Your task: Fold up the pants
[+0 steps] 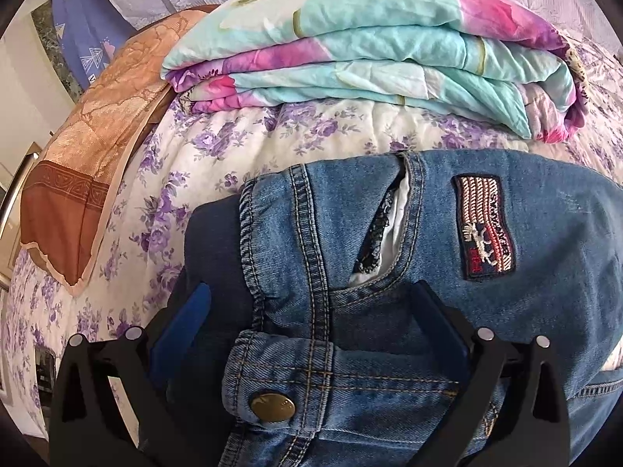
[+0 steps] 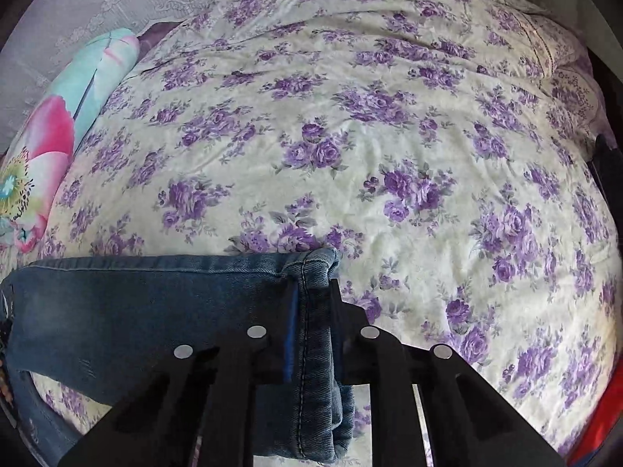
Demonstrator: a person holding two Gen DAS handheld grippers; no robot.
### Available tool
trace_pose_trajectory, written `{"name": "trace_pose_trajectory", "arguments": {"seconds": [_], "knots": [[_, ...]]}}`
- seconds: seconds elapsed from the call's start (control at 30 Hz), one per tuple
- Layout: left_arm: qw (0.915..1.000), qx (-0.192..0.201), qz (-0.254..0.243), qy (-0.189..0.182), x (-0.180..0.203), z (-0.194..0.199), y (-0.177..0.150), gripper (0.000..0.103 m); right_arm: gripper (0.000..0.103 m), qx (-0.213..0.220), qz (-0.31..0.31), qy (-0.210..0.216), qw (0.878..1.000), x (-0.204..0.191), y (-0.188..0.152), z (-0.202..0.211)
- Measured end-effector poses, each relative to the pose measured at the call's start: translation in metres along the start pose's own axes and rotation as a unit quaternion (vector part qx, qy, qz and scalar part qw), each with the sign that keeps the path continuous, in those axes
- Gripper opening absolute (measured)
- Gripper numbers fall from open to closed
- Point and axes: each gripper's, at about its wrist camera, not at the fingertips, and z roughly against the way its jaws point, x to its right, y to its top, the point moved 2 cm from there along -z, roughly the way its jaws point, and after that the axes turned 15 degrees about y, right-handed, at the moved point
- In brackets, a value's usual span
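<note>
While the right gripper (image 2: 313, 311) pinches the hem (image 2: 317, 334) and the left gripper (image 1: 311, 307) stands wide astride the waistband (image 1: 311, 369), carry hem to waistband, edges aligned, over the bed (image 2: 389, 116).

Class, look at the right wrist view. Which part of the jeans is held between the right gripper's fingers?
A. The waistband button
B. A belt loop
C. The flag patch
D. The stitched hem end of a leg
D: the right gripper is shut on the stitched hem of the jeans; the brass button and flag patch show only in the left wrist view.
</note>
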Motion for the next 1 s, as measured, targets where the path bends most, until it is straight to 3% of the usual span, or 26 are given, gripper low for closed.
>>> {"name": "trace_pose_trajectory", "arguments": {"seconds": [0.1, 0.23, 0.33, 0.37, 0.47, 0.5, 0.6, 0.63, 0.67, 0.7, 0.77, 0.83, 0.9, 1.0], "knots": [[1.0000, 0.001, 0.003, 0.002, 0.000, -0.001, 0.001, 0.099, 0.012, 0.025, 0.000, -0.013, 1.000, 0.000, 0.007, 0.008], [1.0000, 0.003, 0.006, 0.002, 0.001, -0.003, 0.002, 0.099, 0.016, 0.014, 0.055, -0.107, 0.993, -0.004, 0.002, -0.031], [1.0000, 0.002, 0.008, 0.001, -0.001, -0.002, 0.001, 0.099, 0.048, 0.031, 0.081, -0.188, 0.978, -0.016, -0.003, -0.018], [1.0000, 0.001, 0.008, 0.003, -0.002, -0.001, 0.001, 0.099, 0.056, 0.038, 0.077, -0.185, 0.979, -0.016, -0.006, -0.007], [0.9999, -0.002, 0.013, -0.008, -0.010, 0.004, -0.002, 0.099, 0.060, 0.054, 0.074, -0.150, 0.984, -0.021, -0.027, 0.032], [0.9998, 0.001, 0.014, -0.016, -0.013, 0.007, -0.004, 0.099, 0.065, 0.048, 0.084, -0.135, 0.986, -0.024, -0.038, 0.041], [0.9995, 0.011, 0.016, -0.023, -0.021, 0.012, -0.010, 0.099, 0.064, 0.009, 0.098, -0.094, 0.991, -0.024, -0.070, 0.038], [0.9996, 0.013, 0.014, -0.020, -0.021, 0.012, -0.012, 0.099, 0.064, -0.007, 0.110, -0.116, 0.987, -0.019, -0.077, 0.027], [0.9998, 0.017, 0.010, -0.009, -0.020, 0.010, -0.013, 0.099, 0.071, -0.021, 0.115, -0.150, 0.982, -0.011, -0.081, 0.015], [0.9998, 0.013, 0.006, 0.011, -0.020, 0.004, -0.013, 0.099, 0.085, -0.011, 0.103, -0.153, 0.983, -0.004, -0.081, 0.013], [0.9994, -0.019, 0.026, -0.008, -0.025, -0.008, -0.013, 0.099, 0.085, -0.010, 0.077, -0.151, 0.985, -0.008, -0.077, 0.021], [0.9976, -0.037, 0.052, -0.024, -0.036, -0.007, -0.011, 0.099, 0.081, 0.015, 0.100, -0.167, 0.981, -0.030, -0.071, 0.040], [0.9984, -0.026, 0.043, -0.027, -0.042, 0.007, -0.007, 0.099, 0.083, 0.061, 0.139, -0.171, 0.973, -0.061, -0.062, 0.064], [0.9995, 0.028, 0.008, -0.009, -0.049, 0.029, 0.004, 0.099, 0.088, 0.108, 0.192, -0.088, 0.971, -0.110, -0.045, 0.073]]}}
